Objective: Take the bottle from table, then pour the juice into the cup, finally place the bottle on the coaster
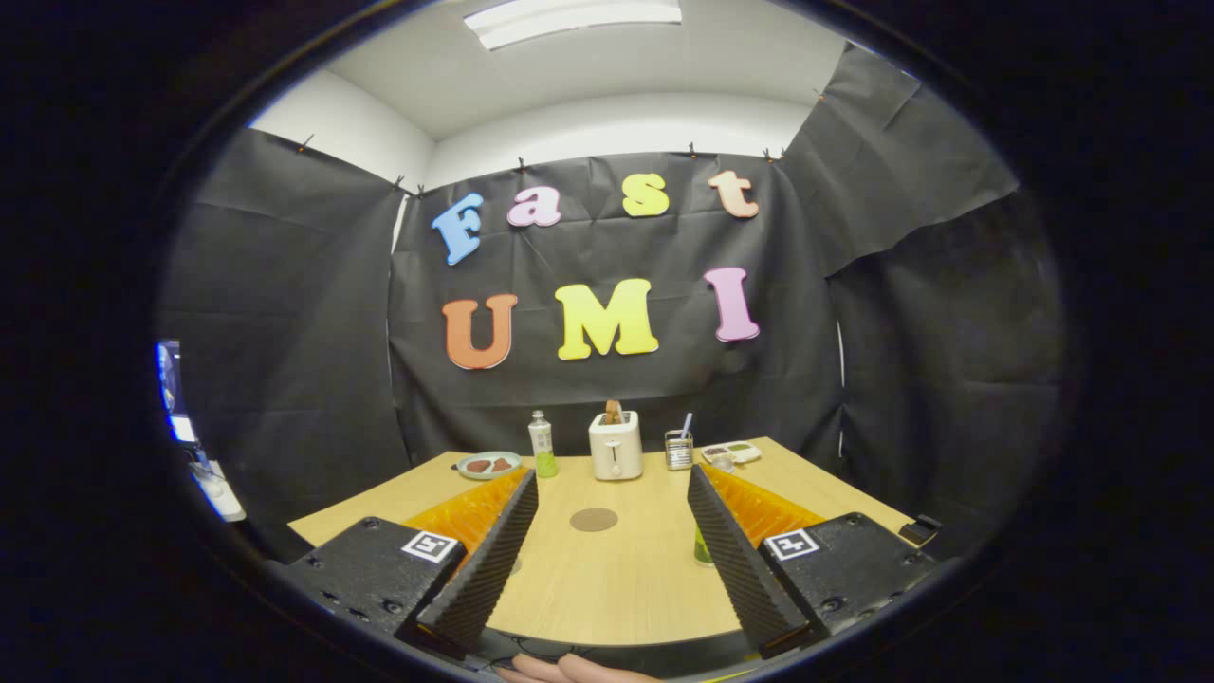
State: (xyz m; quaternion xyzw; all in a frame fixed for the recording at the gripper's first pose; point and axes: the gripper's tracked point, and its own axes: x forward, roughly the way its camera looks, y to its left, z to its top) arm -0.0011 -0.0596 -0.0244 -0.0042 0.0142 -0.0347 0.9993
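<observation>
Wooden table (pixel 626 579) carries the work. My gripper (pixel 614 484) hangs above its near edge with fingers wide apart and holding nothing, ready for a clear approach. Well beyond the fingers, near the back edge, the bottle (pixel 542 444) stands upright left of a toaster (pixel 616 446). Between them ahead lies the coaster (pixel 594 519), kept bare for set-down. Something green, likely the cup (pixel 702 547), sits partly hidden against my right finger.

- Gripper (pixel 612 550) fingers wide apart; bare worktop (pixel 616 579) between them, only the flat coaster (pixel 594 519) lying there.
- Far edge crowded: plate (pixel 488 465), bottle (pixel 542 444), toaster (pixel 616 446), cup (pixel 678 450), second plate (pixel 731 452) in a row.
- Narrow gaps between bottle, toaster and cup.
</observation>
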